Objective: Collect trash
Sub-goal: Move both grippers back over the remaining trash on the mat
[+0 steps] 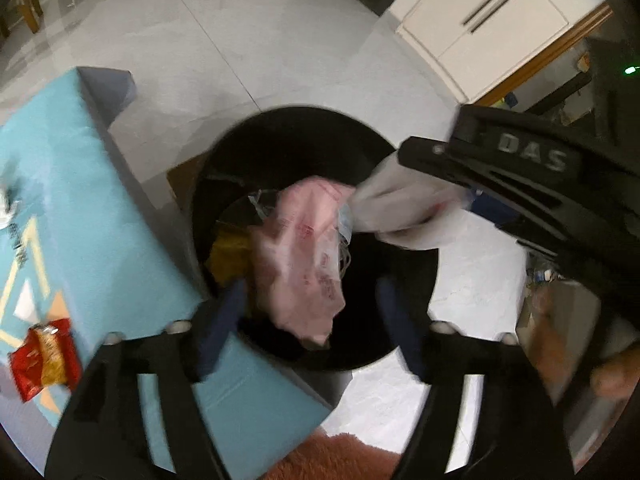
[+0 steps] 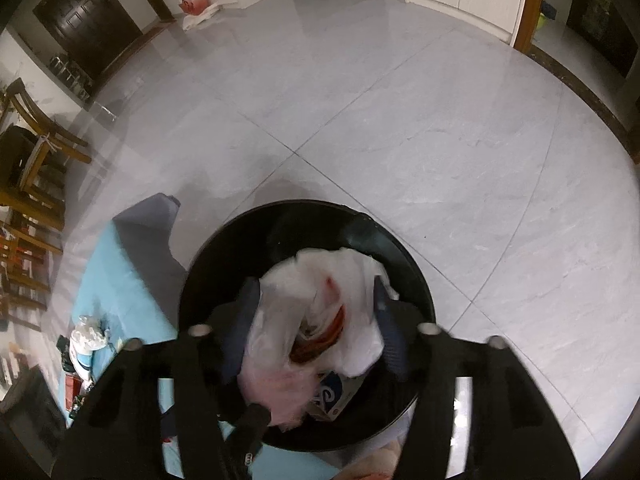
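While both grippers are hanging over the round black plastic bin [image 1: 404, 320], a pink printed plastic bag [image 1: 308, 256] is sitting loose between the spread jaws of the left gripper [image 1: 310, 320], neither pad pressing on it, so it reads as released into the bin. Right gripper [image 2: 316, 322] is standing with jaws apart around a white crumpled plastic bag [image 2: 320, 312]; the bag is filling the gap and brushing the blue pads [image 2: 394, 348], but whether they are pinching it I cannot tell from either view. Judging by the pose, both bags are being let go straight above the bin mouth so they drop inside rather than catch on the rim. Yellowish rubbish [image 1: 230, 258] is already lying in the bin, beside the pink bag.

Touching the bin's side, a table under a light-blue patterned cloth [image 1: 96, 208] is carrying a red-and-yellow snack wrapper [image 1: 44, 356] and a crumpled white wad [image 2: 88, 334], probably next to collect. Beyond the bin, pale grey glossy tile floor [image 2: 400, 120] is running to white cupboard doors [image 1: 484, 20] and a dark door [image 2: 88, 20]; wooden chairs [image 2: 36, 140] are standing past the table
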